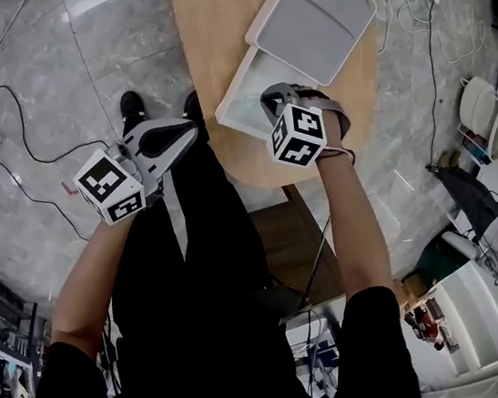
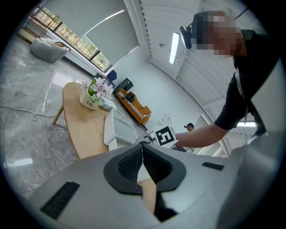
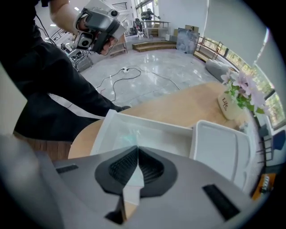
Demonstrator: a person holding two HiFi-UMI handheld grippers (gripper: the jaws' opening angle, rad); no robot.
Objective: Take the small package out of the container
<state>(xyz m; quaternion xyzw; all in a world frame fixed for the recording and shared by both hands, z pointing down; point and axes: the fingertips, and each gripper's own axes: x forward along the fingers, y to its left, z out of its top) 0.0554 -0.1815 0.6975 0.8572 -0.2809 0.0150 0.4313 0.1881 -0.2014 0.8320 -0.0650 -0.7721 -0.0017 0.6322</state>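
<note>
A white open container [image 1: 233, 93] stands on the wooden table [image 1: 206, 13]. Inside it lies a small clear, greenish package [image 3: 128, 135]. My right gripper [image 1: 278, 97] reaches down into the container, and its jaws [image 3: 137, 147] are shut with their tips pinching the package's near edge. The gripper's marker cube hides the package in the head view. My left gripper [image 1: 183, 129] hangs in the air to the left of the table's near end, away from the container. It is shut [image 2: 143, 146] with nothing between the pads.
The container's white lid [image 1: 313, 20] lies just beyond it on the table [image 3: 178, 107]. A vase of flowers [image 3: 233, 100] stands at the table's far end. Cables [image 1: 18, 138] run over the grey floor. A wooden stool or shelf [image 1: 294, 241] sits below the table's near edge.
</note>
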